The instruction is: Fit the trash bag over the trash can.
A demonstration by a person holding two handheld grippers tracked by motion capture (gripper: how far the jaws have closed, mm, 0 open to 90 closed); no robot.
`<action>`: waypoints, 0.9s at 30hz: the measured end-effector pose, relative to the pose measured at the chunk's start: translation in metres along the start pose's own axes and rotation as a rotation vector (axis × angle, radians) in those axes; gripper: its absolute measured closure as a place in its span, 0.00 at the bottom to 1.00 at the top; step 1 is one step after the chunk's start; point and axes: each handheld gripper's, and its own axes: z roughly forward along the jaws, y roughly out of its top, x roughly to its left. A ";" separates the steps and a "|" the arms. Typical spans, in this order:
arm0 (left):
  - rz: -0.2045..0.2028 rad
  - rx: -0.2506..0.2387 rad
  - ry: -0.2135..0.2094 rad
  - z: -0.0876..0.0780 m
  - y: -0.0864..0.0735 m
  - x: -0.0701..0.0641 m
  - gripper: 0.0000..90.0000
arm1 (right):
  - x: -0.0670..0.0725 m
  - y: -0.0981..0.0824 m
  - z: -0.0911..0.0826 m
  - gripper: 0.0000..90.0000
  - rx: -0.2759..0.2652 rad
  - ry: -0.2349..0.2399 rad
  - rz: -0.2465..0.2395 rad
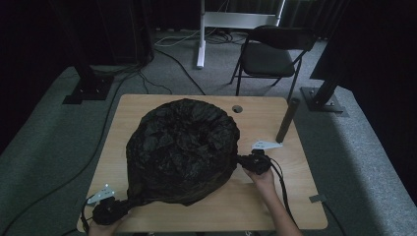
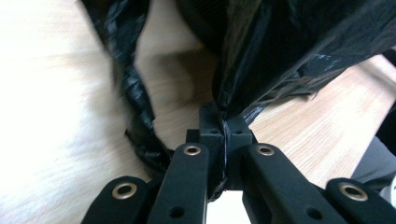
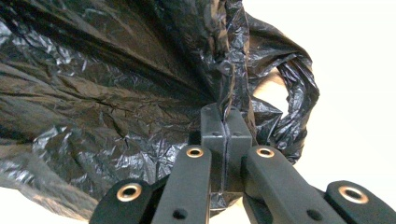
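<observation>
Left gripper (image 2: 225, 133) clenched on black bag (image 1: 182, 147) corner, right gripper (image 3: 226, 123) pinching the bag's opposite edge, table (image 1: 265, 118) beneath.

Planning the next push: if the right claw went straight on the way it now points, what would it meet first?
The black plastic bag. The right claw is already shut on a fold of it, and the bag's bulging body lies directly ahead, toward the table's middle. Nothing else looks to be in that line.

A lab or recording studio: black curtains (image 1: 44, 34) close in a grey carpeted floor (image 1: 39, 137), cables (image 1: 172, 64) trail across it, stand bases (image 1: 88, 88) are bolted down beside a bare wooden table (image 1: 275, 196), and a folding chair (image 1: 270, 56) waits behind.
</observation>
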 end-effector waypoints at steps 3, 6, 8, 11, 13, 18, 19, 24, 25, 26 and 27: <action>0.029 -0.024 0.050 -0.003 0.000 -0.005 0.71 | 0.001 0.001 0.000 1.00 0.000 0.002 -0.008; 0.014 -0.041 0.124 -0.004 0.003 -0.007 0.31 | 0.002 0.000 0.000 1.00 0.005 0.004 -0.009; 0.022 -0.031 0.157 -0.002 0.003 -0.008 0.12 | 0.002 0.000 0.000 1.00 0.004 0.007 -0.007; 0.027 -0.051 0.196 -0.002 0.004 -0.011 0.00 | 0.002 0.001 0.000 1.00 0.005 0.009 -0.009; 0.035 -0.079 0.178 -0.006 0.005 -0.011 0.00 | 0.003 0.001 0.000 1.00 0.004 0.007 -0.013; 0.055 -0.164 0.150 -0.017 0.005 -0.012 0.00 | 0.002 0.001 -0.001 1.00 0.000 0.012 -0.009; 0.067 -0.178 0.149 -0.019 0.005 -0.013 0.00 | 0.002 0.001 -0.001 1.00 -0.003 0.009 -0.010; 0.091 -0.241 0.166 -0.027 0.007 -0.017 0.00 | 0.003 0.002 -0.004 0.70 -0.020 0.012 0.005; 0.097 -0.255 0.173 -0.028 0.007 -0.018 0.00 | 0.003 0.002 -0.005 0.61 -0.027 0.002 0.007; 0.101 -0.256 0.174 -0.029 0.007 -0.017 0.00 | 0.004 0.003 -0.005 0.52 -0.021 -0.018 0.007; 0.101 -0.267 0.190 -0.029 0.007 -0.017 0.00 | 0.005 0.003 -0.006 0.44 -0.011 -0.033 0.003</action>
